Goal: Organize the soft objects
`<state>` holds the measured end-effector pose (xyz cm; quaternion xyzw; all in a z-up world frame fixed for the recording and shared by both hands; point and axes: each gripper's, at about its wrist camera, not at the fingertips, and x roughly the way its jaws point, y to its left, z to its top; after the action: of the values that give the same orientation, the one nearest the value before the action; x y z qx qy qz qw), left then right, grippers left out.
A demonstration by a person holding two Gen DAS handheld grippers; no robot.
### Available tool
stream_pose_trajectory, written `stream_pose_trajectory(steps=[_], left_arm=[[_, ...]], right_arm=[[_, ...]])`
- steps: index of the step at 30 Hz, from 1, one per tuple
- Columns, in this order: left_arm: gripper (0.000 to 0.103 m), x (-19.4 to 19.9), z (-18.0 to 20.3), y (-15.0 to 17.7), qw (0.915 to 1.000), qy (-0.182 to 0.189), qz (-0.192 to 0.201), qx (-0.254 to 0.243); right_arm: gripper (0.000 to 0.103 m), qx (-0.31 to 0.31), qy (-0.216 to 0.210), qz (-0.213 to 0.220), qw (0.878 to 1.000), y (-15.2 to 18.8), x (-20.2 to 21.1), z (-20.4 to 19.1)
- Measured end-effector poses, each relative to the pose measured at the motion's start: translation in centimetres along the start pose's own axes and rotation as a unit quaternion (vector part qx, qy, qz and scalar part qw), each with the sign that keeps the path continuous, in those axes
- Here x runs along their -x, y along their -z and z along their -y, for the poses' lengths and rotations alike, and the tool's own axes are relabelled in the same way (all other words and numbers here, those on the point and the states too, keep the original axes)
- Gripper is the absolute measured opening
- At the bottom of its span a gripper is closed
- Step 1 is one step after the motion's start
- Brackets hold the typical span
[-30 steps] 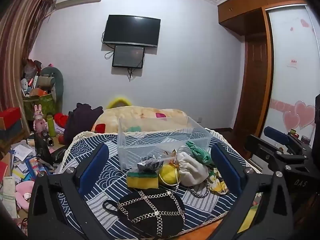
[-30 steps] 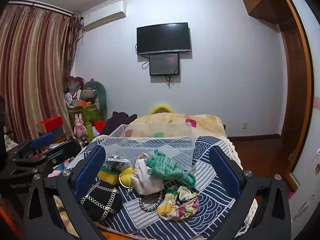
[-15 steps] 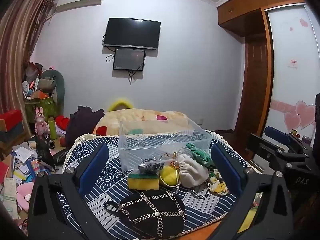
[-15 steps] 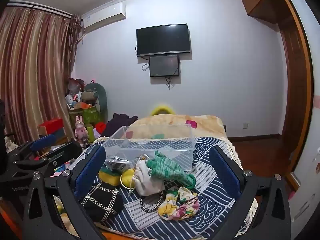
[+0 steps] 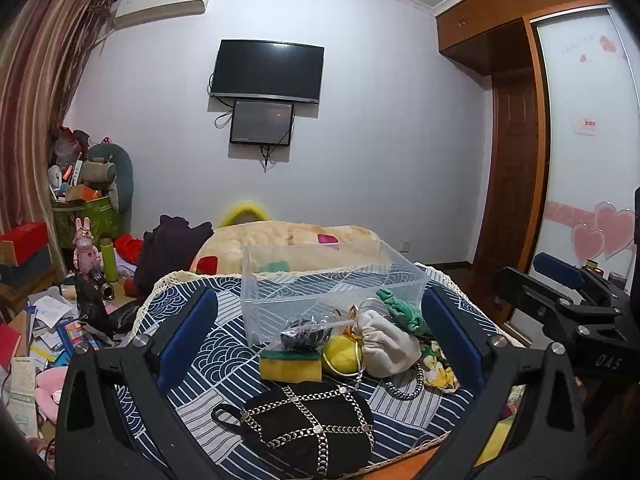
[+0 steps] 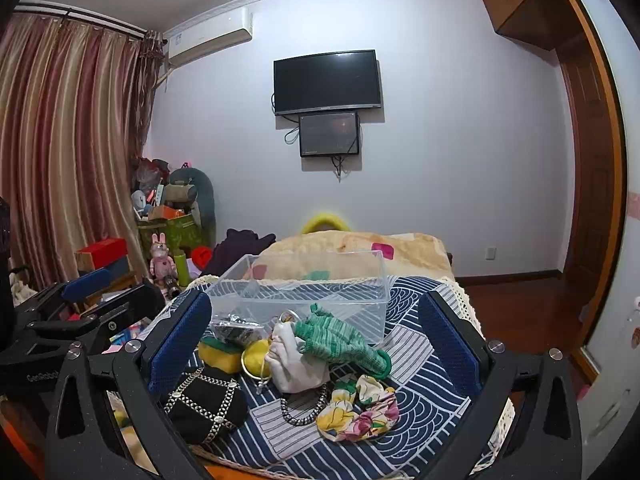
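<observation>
A clear plastic bin [image 5: 328, 284] [image 6: 304, 292] stands empty on a blue patterned cloth. In front of it lies a pile: a yellow-green sponge [image 5: 290, 366], a yellow ball [image 5: 340, 354], a white drawstring pouch [image 5: 384, 344] [image 6: 294, 360], a green knitted piece [image 6: 340, 340], a floral scrunchie [image 6: 360, 410], a metal chain [image 6: 304, 410] and a black chained bag [image 5: 312, 432] [image 6: 206, 400]. My left gripper [image 5: 320, 328] is open and empty, held back from the pile. My right gripper [image 6: 316, 336] is open and empty, also short of it.
The cloth-covered table [image 5: 208, 376] ends close to both grippers. A bed with a beige blanket [image 5: 288, 240] lies behind the bin. Cluttered boxes, toys and papers [image 5: 48, 320] fill the floor at left. A wardrobe and door [image 5: 516, 160] stand at right.
Both views have shifted slightly; the grippers have drifted a little but stay open. Nothing on the table has moved.
</observation>
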<state>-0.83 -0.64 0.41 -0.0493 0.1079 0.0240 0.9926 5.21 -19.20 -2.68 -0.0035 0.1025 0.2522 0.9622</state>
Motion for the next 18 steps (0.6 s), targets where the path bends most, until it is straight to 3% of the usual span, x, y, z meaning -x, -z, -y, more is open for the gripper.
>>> stream_pose_trajectory(steps=[18], left_arm=[[0.103,0.35,0.25,-0.17,1.0,-0.003,0.007,-0.004]], right_arm=[[0.103,0.002,-0.002,0.005,1.0,-0.36,0.42,-0.14]])
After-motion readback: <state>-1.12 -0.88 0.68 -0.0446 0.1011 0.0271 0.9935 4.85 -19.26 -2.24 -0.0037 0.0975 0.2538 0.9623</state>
